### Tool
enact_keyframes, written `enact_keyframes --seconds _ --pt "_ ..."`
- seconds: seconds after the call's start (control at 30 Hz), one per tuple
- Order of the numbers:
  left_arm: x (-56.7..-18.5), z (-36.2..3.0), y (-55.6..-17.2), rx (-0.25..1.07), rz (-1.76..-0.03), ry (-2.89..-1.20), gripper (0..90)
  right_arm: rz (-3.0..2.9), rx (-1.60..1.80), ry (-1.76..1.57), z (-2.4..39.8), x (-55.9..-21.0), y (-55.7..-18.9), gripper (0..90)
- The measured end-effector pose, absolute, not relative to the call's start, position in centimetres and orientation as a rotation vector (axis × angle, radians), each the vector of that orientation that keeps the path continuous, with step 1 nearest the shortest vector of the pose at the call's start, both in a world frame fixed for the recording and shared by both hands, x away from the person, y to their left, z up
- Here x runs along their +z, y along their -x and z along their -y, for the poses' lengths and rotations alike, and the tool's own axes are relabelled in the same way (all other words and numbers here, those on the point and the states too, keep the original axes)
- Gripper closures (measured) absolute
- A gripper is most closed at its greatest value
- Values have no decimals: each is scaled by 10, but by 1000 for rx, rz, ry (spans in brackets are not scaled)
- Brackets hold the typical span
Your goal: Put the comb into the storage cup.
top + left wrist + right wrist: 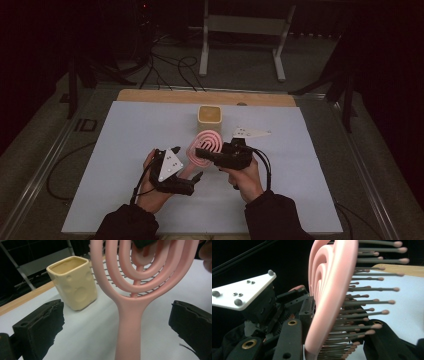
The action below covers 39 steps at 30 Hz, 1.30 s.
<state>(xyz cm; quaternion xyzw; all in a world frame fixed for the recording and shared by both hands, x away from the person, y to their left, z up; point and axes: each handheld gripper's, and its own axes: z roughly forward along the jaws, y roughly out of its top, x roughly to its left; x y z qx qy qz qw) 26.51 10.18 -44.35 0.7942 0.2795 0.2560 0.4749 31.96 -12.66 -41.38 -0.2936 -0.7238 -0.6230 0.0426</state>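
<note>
A pink hairbrush [207,140] with a looped open head is held off the white table sheet [125,150]. My right gripper [207,150] is shut on the brush head; in the right gripper view its jaws [337,342] press the pink frame [329,290] and the bristles from both sides. My left gripper [196,177] is open. In the left gripper view [117,325] the brush handle [130,322] stands between the two black pads with a wide gap on each side. A pale yellow square cup [209,115] [73,282] stands upright just beyond the brush.
The white sheet has free room left and right of both hands. A wooden strip [150,96] runs along the table's far edge. Beyond it are cables [170,65] and a white frame stand [245,30] on the dark floor.
</note>
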Motion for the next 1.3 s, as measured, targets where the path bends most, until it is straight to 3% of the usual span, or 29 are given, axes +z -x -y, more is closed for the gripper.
enact_keyframes --seconds 0.57,1.3 --pt "-435 -136 -259 659 -739 -1836 0 2239 -1904 927 133 -415 -320 635" --pt "-480 -224 -225 694 -936 -1733 0 2265 -1902 981 140 -409 -325 635"
